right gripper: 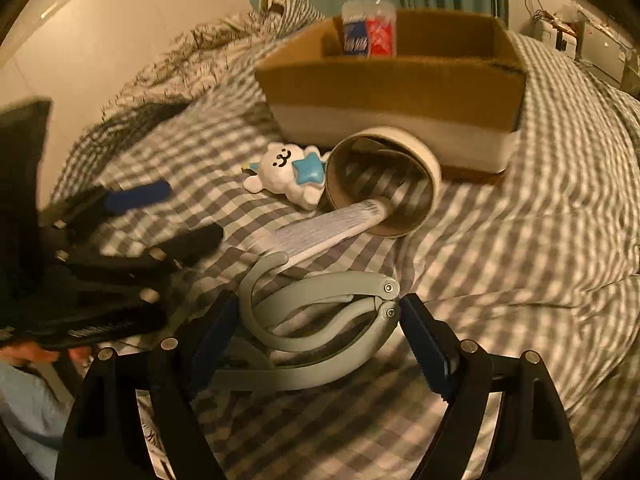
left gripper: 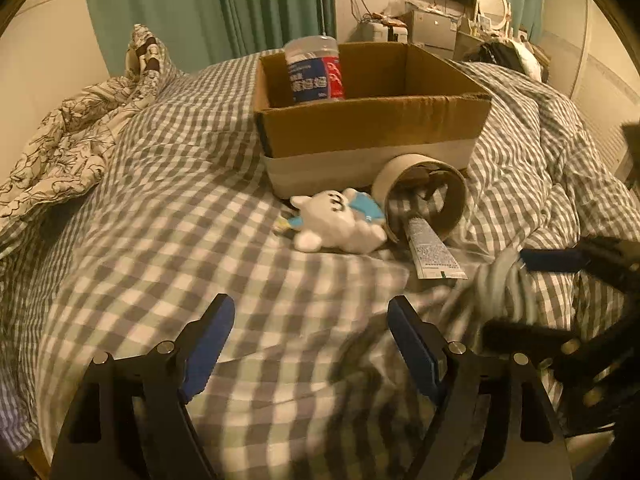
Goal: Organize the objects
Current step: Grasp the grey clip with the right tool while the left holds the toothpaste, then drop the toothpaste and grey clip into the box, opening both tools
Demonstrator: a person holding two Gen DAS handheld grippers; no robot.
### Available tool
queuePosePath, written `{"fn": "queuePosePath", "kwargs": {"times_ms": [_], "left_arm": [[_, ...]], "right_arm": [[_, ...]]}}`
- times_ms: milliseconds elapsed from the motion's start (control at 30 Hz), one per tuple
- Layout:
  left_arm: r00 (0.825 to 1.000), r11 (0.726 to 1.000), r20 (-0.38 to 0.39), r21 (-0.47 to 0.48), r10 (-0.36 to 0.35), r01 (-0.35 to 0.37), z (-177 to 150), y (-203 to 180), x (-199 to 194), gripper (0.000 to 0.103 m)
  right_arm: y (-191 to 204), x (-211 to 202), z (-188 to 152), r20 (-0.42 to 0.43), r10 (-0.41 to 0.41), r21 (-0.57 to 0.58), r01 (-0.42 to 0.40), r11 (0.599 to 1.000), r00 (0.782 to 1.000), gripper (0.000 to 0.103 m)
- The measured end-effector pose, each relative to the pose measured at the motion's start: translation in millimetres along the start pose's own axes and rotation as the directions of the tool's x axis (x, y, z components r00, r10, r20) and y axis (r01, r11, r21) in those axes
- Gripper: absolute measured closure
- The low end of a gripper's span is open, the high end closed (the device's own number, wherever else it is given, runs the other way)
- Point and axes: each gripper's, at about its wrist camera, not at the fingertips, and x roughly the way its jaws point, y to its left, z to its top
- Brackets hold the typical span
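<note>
A cardboard box (left gripper: 372,128) stands on the checked bed and holds a bottle with a blue and red label (left gripper: 316,70). In front of it lie a white bear toy (left gripper: 340,220), a cardboard ring (left gripper: 424,200) and a white tube (left gripper: 430,250) poking out of the ring. My left gripper (left gripper: 312,340) is open and empty over the bedcover. My right gripper (right gripper: 316,332) is open around a grey folding holder (right gripper: 320,320) lying on the bed; its pads stand at the holder's sides. The box (right gripper: 400,92), toy (right gripper: 288,172), ring (right gripper: 384,184) and tube (right gripper: 332,228) lie beyond it.
A flowered quilt (left gripper: 68,140) is bunched at the left. Green curtains (left gripper: 208,4) and a cluttered desk (left gripper: 432,28) stand behind the bed. The left gripper shows blurred at the left of the right wrist view (right gripper: 120,240).
</note>
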Motion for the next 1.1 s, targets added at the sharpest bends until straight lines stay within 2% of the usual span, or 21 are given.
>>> {"fn": "queuePosePath", "kwargs": {"times_ms": [167,300,533,633,700,767,1100], "left_arm": [[1.000,1.000,-0.012,0.000,-0.005,0.005,2.9,-5.0,3.2,0.021],[0.998,0.998,-0.012,-0.025,-0.062,0.061,8.1,-12.5,8.1,0.021],[0.990,0.990,-0.035,-0.055,-0.133,0.131,23.5,-39.3,43.6,0.021],[0.986,0.987,-0.066,-0.061,-0.153,0.149,27.8,-48.8,62.7,0.033],[0.976,0.981,-0.101,-0.058,-0.191,0.186,28.3,-55.5,74.8,0.056],[0.969,0.977,-0.130,-0.045,-0.211,0.206,26.8,-60.6,81.5,0.074],[0.978,0.980,-0.065,-0.004,-0.198,0.198,17.3,-62.6,40.0,0.075]], "right_arm": [[-3.9,-27.8,0.6,0.052,-0.055,-0.014,0.056,0.998,0.997,0.021],[-32.5,-41.5,-2.3,0.068,-0.126,0.037,0.123,0.992,0.990,0.021],[-63.0,-47.2,-1.9,0.082,-0.170,0.091,0.163,0.982,0.982,0.021],[-67.8,-44.6,-4.2,0.079,-0.168,0.093,0.161,0.983,0.983,0.021],[-71.0,-43.6,-6.0,0.075,-0.166,0.095,0.159,0.983,0.983,0.021],[-73.5,-41.3,-7.5,0.071,-0.162,0.099,0.154,0.983,0.984,0.021],[-75.2,-52.6,-11.0,0.093,-0.168,0.111,0.157,0.981,0.981,0.021]]}}
